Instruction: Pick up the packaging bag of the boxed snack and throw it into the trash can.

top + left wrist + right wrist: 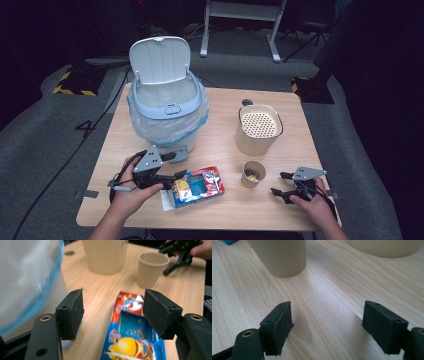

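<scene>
You are holding your left gripper with jaws spread, nothing pinched, over the end of the blue-and-red printed snack packet lying flat on the pale wooden table, just below the lidded white bin. Your right gripper, jaws spread and empty, is resting beside the small tan paper cup.

A "4" is marked on the grey floor.

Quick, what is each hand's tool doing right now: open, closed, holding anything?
Left tool: open, over the snack packet, not gripping it.
Right tool: open, empty, above the table.
</scene>
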The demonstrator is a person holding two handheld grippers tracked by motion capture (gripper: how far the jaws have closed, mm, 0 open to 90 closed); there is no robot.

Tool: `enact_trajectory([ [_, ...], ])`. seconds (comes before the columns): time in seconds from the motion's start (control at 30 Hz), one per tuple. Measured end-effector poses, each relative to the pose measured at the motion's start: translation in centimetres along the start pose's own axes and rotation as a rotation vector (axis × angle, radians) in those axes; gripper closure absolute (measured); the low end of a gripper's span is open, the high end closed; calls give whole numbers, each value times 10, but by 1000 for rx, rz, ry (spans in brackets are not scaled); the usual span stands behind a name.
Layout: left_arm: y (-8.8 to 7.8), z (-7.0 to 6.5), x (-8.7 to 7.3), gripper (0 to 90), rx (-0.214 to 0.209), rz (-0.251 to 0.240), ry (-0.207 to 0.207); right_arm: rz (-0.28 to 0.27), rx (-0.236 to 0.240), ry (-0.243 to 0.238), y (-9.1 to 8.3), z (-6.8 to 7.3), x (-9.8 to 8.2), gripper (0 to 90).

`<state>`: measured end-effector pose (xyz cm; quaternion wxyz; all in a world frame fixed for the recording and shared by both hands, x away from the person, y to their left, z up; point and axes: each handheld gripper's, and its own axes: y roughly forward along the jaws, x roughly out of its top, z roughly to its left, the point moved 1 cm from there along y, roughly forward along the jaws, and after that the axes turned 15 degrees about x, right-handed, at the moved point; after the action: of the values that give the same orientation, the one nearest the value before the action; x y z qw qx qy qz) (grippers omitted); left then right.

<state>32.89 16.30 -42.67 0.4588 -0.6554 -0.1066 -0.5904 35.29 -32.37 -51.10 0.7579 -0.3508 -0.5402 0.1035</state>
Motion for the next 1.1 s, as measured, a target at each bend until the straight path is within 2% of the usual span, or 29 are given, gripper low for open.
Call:
enact_trajectory([
  [0.27,23,1,-26,343,-15,93,-20,0,0,0,0,0,0,238],
  [0.43,40,-1,-31,344,-44,135,-23,0,0,0,0,0,0,238],
  [0.57,54,-3,-35,369,-64,192,-21,0,-1,-1,0,0,0,240],
  [0.7,62,-3,-35,387,-92,225,-62,-3,-1,0,0,1,0,248],
  [0.77,65,-3,-35,414,-108,241,-76,-3,-4,0,0,1,0,254],
  [0.87,69,-6,-35,555,-130,264,-62,-5,-5,0,0,2,-1,263],
  [0.93,69,-7,-34,589,-116,270,-43,-4,-4,-1,0,2,-1,263],
  [1.03,68,-7,-31,655,-115,285,-28,-4,-4,-1,0,2,-1,263],
  [1.1,68,-7,-30,666,-114,285,-18,-4,-4,-2,0,2,-1,263],
])
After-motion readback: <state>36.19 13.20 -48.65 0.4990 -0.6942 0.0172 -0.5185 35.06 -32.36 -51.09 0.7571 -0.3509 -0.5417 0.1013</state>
